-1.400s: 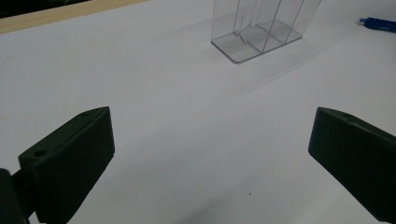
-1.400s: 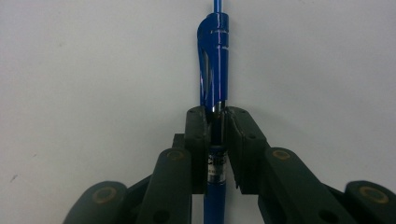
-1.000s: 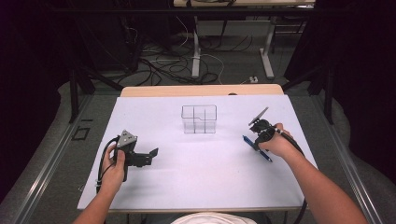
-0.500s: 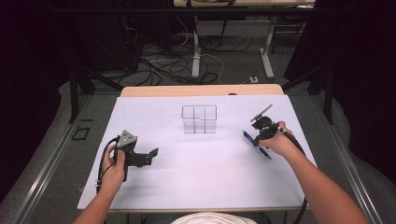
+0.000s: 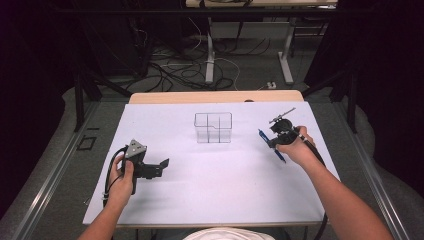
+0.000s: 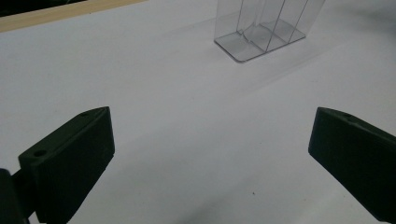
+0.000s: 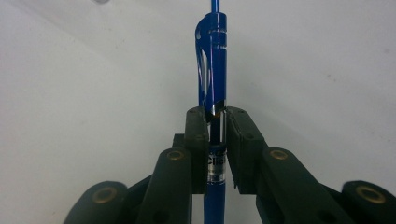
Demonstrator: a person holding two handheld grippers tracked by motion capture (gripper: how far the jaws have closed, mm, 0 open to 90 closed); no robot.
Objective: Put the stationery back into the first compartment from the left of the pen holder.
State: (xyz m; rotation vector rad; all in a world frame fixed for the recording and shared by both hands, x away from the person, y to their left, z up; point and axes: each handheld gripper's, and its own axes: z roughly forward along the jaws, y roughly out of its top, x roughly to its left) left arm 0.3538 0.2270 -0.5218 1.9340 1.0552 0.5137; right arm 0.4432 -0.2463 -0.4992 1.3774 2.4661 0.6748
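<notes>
Blue plastic fills the right gripper view, where a blue click pen runs lengthwise between the jaws; the right gripper is clenched on its barrel, the pads pressing on the clear section just below the clip. In the high view the pen lies low over the white table cover, at the right side, near but apart from the clear plastic organiser; whether its tip rests on the cover I cannot tell. Against the earlier pictures, the right hand has crept slightly toward the organiser and the pen has come with it, so the grasp looks secure and the carry seems to be starting; the pen is not yet over any compartment. The left gripper has kept its place at the left of the cover, jaws spread wide with nothing between them; its own view looks across bare cover to the organiser.
</notes>
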